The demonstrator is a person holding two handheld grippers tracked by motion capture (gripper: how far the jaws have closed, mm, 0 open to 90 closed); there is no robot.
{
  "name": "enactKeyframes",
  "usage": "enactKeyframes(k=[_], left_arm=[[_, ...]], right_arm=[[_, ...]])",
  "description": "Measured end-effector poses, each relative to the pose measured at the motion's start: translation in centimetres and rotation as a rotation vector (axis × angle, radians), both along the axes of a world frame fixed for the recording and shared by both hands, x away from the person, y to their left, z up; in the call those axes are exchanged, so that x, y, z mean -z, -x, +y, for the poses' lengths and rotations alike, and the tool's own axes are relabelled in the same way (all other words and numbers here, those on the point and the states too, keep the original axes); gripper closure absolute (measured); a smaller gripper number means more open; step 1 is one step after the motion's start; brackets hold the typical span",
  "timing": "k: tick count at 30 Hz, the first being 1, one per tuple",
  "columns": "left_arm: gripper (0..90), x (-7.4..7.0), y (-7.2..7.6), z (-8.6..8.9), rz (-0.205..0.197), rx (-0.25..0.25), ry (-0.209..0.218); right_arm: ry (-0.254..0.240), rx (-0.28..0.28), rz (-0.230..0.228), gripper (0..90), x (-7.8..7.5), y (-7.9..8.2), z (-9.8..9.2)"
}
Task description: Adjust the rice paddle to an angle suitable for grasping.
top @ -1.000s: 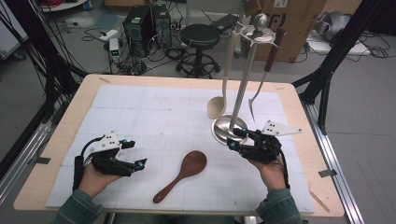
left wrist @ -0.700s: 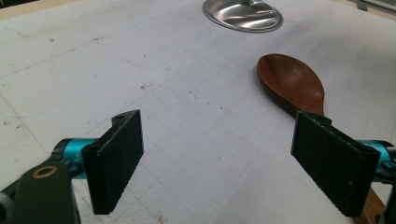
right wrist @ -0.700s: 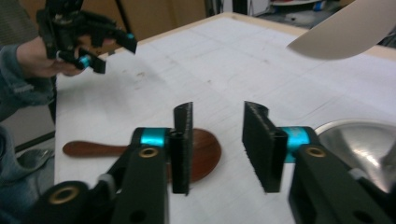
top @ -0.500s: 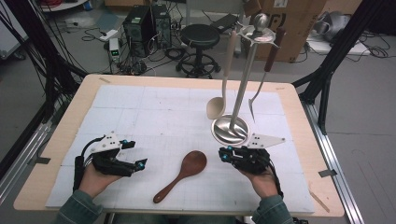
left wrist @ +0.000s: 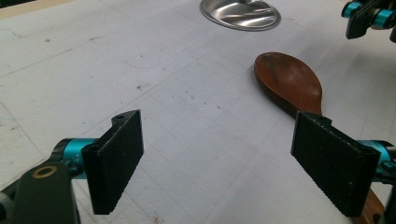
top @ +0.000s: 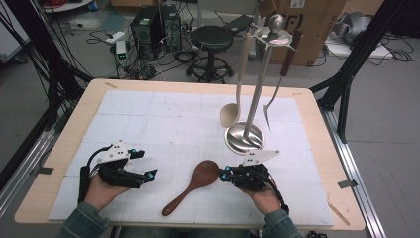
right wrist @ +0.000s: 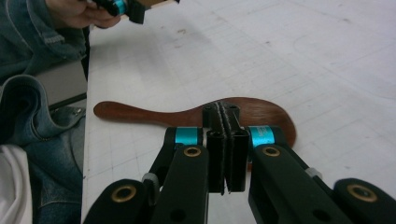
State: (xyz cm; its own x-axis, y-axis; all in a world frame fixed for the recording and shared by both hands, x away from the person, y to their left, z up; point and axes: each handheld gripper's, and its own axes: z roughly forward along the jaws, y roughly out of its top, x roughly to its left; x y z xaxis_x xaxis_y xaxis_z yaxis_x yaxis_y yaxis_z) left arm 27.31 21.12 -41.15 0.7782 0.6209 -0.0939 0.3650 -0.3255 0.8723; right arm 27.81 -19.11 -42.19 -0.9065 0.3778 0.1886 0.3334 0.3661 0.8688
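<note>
Right tongs [right wrist: 226,140] closed empty over wooden spoon [right wrist: 187,114], left tongs [left wrist: 233,163] wide open, empty.

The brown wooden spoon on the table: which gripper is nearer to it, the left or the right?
Right. The right gripper, jaws shut, sits at the bowl of the wooden spoon. The left gripper, jaws open, is off to the spoon's left, apart from it.

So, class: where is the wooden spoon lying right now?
In the high view, the wooden spoon lies flat on the table's near side, between both grippers, bowl beside the right gripper.
</note>
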Motion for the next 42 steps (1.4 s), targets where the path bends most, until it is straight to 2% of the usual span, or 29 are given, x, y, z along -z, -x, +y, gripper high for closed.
enactKeyframes(k=[5, 13, 25, 34, 42], left_arm=[[17.6, 0.0, 0.0, -0.1, 0.001, 0.002, 0.000], [17.6, 0.0, 0.0, -0.1, 0.003, 0.002, -0.001], [17.6, 0.1, 0.0, -0.1, 0.004, 0.002, 0.002], [17.6, 0.1, 0.0, -0.1, 0.004, 0.003, 0.003], [17.6, 0.0, -0.1, 0.0, 0.003, 0.004, -0.001]], right_arm=[[0.013, -0.034, 0.011, 89.4, 0.4, -0.1, 1.1], [0.066, -0.109, 0.020, 89.5, 1.2, -0.1, 3.2], [0.134, -0.183, 0.032, 89.4, 2.0, -0.1, 5.9], [0.180, -0.202, 0.028, 89.4, 2.5, -0.3, 7.2], [0.196, -0.210, 0.028, 89.5, 2.7, -0.4, 8.2]])
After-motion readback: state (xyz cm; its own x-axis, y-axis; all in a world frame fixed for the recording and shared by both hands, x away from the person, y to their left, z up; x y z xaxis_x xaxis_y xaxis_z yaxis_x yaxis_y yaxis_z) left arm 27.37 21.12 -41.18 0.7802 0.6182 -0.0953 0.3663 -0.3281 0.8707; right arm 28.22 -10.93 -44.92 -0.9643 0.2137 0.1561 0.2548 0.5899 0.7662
